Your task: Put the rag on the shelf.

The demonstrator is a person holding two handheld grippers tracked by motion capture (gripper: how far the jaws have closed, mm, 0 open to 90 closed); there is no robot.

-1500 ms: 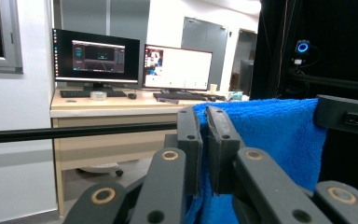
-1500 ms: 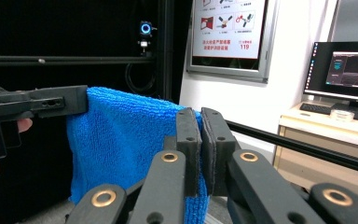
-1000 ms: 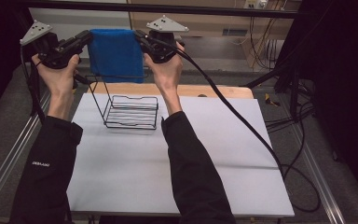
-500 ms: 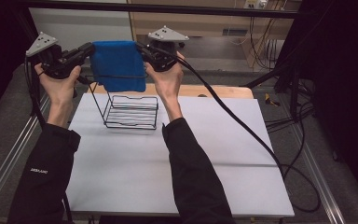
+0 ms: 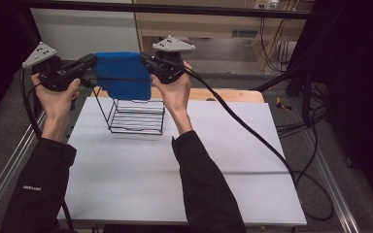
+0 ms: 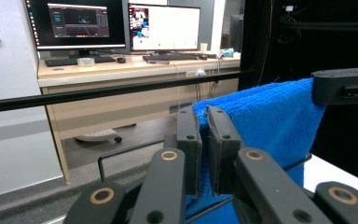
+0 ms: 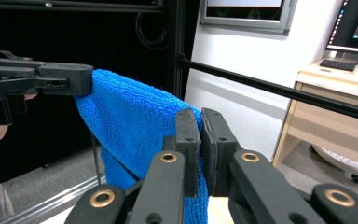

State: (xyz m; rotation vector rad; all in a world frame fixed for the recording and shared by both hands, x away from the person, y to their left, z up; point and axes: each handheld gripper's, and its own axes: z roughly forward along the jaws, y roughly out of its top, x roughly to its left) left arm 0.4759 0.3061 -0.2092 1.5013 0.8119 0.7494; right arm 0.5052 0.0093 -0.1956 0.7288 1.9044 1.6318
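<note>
Two corners of the blue towel (image 5: 123,74) sit clamped in my jaws, left gripper (image 5: 88,62) and right gripper (image 5: 148,64), stretched above the wire rack (image 5: 137,115). High view shows bare counter (image 5: 175,170) around the rack; my gripper views show monitors (image 6: 120,25) beyond.
</note>
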